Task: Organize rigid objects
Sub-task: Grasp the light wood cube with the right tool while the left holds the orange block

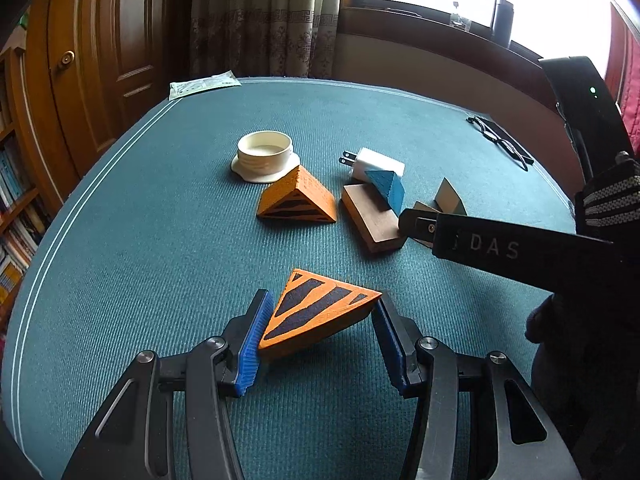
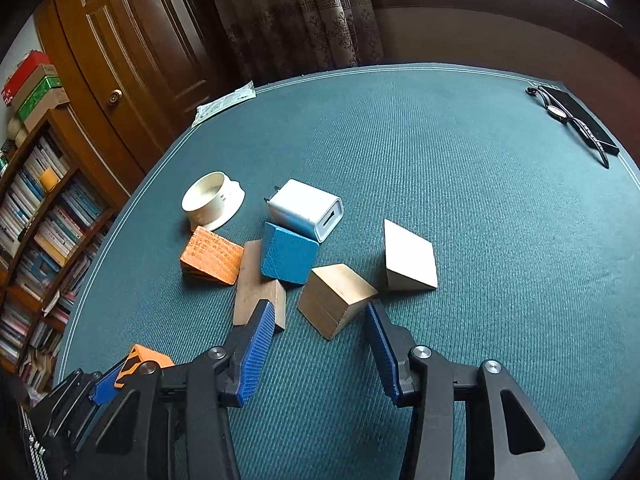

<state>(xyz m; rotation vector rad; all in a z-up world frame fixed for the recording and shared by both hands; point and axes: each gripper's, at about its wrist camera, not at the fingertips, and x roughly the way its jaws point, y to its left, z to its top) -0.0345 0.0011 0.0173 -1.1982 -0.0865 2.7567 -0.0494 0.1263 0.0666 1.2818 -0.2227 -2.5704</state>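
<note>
2 claws: left claw [image 1: 320,320] pinching striped orange wedge [image 1: 316,312], right claw [image 2: 320,328] spread near wooden block [image 2: 336,300].

The right tongs [image 1: 416,224] hide most of the pale wooden block [image 1: 424,208]; the blue wedge [image 2: 289,256] covers part of the charger [image 2: 306,210] at twelve o'clock.

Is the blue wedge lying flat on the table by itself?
No, the blue wedge leans on the brown wooden board with the white charger resting against it.

Left gripper [image 1: 322,320] pinched closed on something, tilted downward; right gripper [image 2: 320,322] spread wide, apparently gripping nothing, reaching forward.
</note>
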